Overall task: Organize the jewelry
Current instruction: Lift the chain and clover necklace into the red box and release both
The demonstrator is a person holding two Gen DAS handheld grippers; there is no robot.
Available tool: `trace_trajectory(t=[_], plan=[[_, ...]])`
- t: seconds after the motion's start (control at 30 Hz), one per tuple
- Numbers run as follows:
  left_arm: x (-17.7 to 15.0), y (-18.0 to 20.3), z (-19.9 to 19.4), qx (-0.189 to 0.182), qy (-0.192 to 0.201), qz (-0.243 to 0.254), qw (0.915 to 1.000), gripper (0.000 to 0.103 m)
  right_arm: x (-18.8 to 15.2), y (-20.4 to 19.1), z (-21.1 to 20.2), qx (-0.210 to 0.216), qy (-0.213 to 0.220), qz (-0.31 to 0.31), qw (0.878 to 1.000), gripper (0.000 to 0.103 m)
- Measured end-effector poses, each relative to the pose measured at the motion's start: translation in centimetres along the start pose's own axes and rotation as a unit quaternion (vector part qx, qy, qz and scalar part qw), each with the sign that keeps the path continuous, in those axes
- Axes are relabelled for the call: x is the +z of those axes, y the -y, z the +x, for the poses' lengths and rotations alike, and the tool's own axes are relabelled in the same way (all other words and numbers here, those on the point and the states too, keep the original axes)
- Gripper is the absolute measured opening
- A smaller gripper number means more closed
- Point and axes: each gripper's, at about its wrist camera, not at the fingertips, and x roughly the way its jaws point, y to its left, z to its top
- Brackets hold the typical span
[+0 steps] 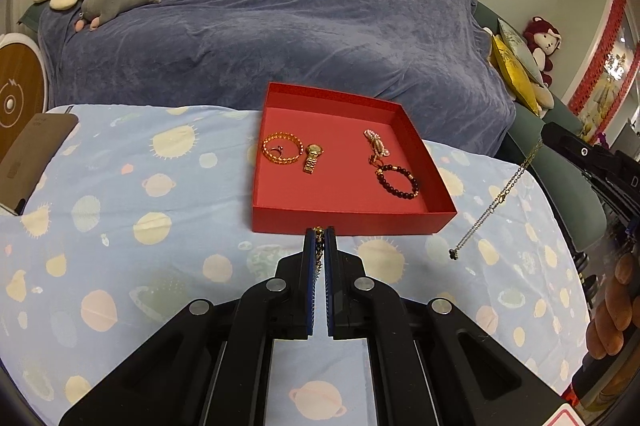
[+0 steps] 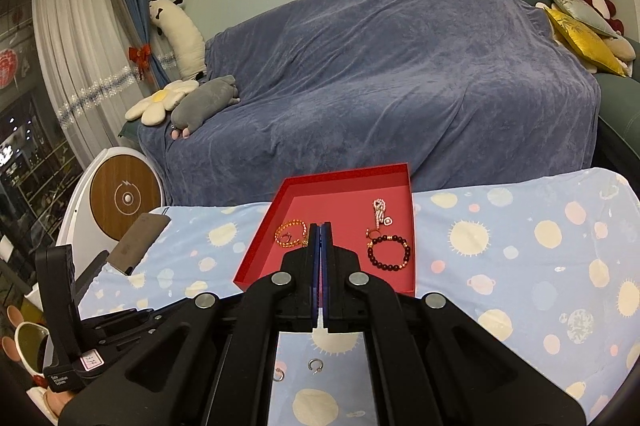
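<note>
**Two chains pinched above the red tray**

A red tray (image 1: 416, 146) sits on the planet-print cloth (image 1: 120, 226). The right gripper (image 2: 320, 226) is clenched on a thin, limp necklace (image 1: 500, 194) dangling beside the tray; the left gripper (image 1: 319, 231) is clamped on a gold chain (image 1: 319, 246). Both look light and prone to tangling, best held mid-chain.

Left claw (image 1: 319, 232) clamped shut, pointing twelve o'clock, tilted downward. Right claw (image 2: 320, 226) fully closed, pointing twelve o'clock, shallower tilt.
</note>
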Motion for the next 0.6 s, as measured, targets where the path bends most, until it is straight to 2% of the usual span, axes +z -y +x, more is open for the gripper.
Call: trace_trajectory(t=[0.27, 0.6], plan=[[4.2, 0.5, 1.2, 0.011, 0.008, 0.016, 0.9998, 0.002, 4.2, -0.3, 1.5, 0.009, 0.008, -0.005, 1.000, 0.000], [9.9, 0.7, 5.6, 0.022, 0.014, 0.020, 0.9994, 0.002, 7.2, -0.1, 7.4, -0.004, -0.004, -0.013, 1.000, 0.000]])
